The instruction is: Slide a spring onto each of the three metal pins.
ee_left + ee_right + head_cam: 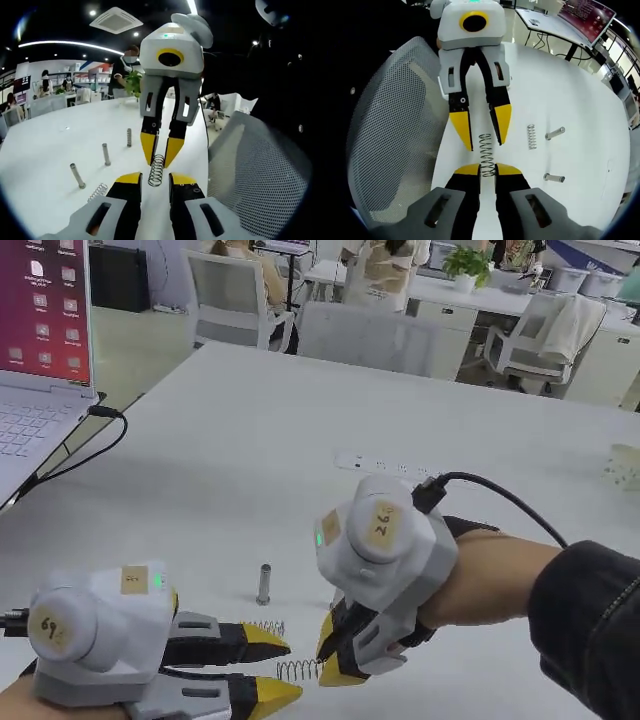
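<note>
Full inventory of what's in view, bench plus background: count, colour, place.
metal pins: 3, grey, upright in a row on the table
held spring: 1, silver, between the two grippers
loose spring: 1, silver, lying beside the pins
table: 1, white
laptop: 1, pale, pink screen, table's left edge
cable: 1, black, into the laptop
power strip: 1, white, mid-table
chairs: several, grey or white, beyond the table
potted plant: 1, green, background counter
people: background
left gripper: white, yellow-tipped fingers, open
right gripper: same colours, fingers closed on held spring
</note>
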`<state>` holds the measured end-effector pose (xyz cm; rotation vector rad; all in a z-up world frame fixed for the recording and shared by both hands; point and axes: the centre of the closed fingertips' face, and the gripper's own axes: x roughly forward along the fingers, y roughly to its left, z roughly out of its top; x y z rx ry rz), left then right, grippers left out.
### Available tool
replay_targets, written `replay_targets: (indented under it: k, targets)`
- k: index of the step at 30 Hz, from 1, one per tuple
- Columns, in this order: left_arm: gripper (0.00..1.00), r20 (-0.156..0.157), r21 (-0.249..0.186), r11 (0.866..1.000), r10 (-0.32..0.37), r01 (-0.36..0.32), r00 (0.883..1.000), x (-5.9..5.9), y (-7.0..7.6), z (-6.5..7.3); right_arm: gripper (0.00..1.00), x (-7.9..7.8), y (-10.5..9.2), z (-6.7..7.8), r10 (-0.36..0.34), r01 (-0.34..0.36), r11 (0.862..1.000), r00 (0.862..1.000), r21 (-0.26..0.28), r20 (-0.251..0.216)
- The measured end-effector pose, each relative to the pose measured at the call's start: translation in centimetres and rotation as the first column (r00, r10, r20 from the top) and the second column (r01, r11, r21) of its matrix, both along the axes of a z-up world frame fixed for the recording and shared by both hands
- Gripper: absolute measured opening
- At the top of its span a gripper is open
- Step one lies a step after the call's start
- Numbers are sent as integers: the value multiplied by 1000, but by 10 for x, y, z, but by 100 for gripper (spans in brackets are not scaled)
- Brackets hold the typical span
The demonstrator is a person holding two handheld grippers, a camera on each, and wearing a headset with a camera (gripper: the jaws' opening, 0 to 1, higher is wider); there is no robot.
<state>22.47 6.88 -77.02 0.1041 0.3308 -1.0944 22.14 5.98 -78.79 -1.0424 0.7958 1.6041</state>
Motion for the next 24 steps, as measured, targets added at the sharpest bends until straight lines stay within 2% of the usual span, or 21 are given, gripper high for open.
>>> replay_targets:
  k: [6,16,24]
  targets:
    - [4,1,9,1000,-11,11,1000,-1,-1,-2,8,0,1,1,9,-9,1000,1000,6,5]
    - [3,-5,16,1000,-20,20,1000,-3,-2,-4,8,-1,1,-1,23,-23,1000,1000,10,12]
    - [2,-21,1,1000,-28,28,999,-5,-3,-4,10,-1,1,-6,6,-5,1000,1000,11,-11]
